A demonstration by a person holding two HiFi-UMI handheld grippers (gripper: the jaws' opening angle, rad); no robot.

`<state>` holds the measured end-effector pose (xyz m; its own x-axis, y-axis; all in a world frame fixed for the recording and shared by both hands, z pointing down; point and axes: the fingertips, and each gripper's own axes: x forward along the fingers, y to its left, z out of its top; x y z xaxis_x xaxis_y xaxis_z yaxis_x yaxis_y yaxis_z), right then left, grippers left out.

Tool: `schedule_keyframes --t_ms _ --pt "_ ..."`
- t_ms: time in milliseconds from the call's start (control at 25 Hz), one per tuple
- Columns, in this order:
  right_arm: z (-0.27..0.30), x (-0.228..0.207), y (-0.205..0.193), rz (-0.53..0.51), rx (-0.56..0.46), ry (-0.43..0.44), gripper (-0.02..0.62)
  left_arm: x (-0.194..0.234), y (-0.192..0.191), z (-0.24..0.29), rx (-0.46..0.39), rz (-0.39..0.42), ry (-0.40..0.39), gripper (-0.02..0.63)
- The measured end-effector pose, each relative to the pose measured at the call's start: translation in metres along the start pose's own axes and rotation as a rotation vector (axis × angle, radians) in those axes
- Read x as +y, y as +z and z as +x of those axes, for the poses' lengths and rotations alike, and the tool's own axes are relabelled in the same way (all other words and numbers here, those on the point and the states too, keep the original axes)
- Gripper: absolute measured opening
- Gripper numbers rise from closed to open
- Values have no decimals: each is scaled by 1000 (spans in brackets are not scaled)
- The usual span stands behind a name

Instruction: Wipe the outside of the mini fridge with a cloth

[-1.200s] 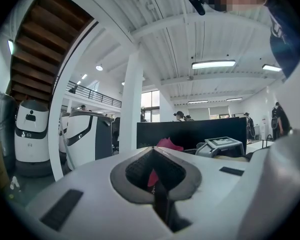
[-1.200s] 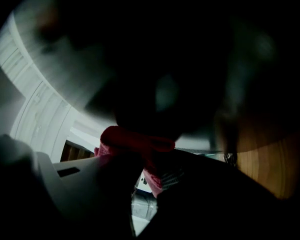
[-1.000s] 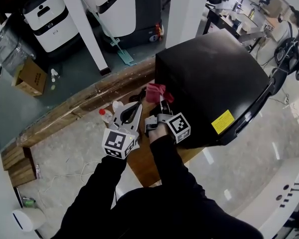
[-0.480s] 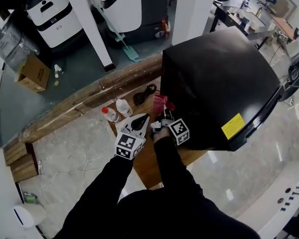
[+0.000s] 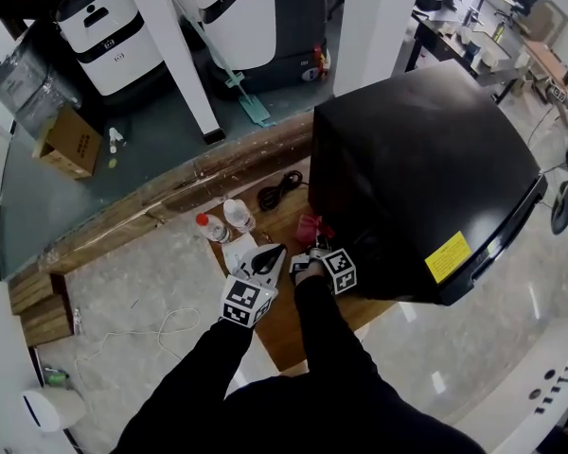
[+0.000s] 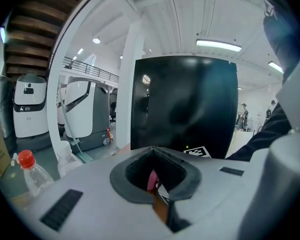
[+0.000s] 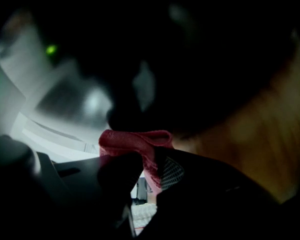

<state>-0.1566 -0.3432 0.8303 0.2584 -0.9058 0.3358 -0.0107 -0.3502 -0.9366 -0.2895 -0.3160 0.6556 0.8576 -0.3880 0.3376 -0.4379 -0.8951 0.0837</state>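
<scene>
Cloth (image 7: 132, 138), soft, light, best pinched by a bunched fold, sits clamped in right gripper (image 7: 147, 156) jaws at mini fridge (image 5: 417, 159) side; left gripper (image 6: 152, 150) jaws closed, empty.

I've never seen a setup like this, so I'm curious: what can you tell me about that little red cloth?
The red cloth is small, soft and woven-looking, bunched into a rounded fold. The right gripper pinches it between its jaws, with the fold sticking out past the tips. It sits low against the side wall of the black mini fridge, apparently touching it, just above the wooden table.
</scene>
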Motion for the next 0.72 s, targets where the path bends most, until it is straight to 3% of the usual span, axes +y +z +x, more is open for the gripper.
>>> schedule_keyframes --t_ms 160,280,520,720 --pt "-5 -16 0 15 22 -13 66 -5 4 -2 -11 -1 -2 6" --pt "-14 5 -10 -5 104 52 66 -3 12 -4 -24 15 8 6" --pt "-74 148 -44 -199 312 340 67 3 65 -42 -136 -55 43 6" --pt "-153 226 -15 -245 305 414 67 -22 129 -87 -210 -17 76 6"
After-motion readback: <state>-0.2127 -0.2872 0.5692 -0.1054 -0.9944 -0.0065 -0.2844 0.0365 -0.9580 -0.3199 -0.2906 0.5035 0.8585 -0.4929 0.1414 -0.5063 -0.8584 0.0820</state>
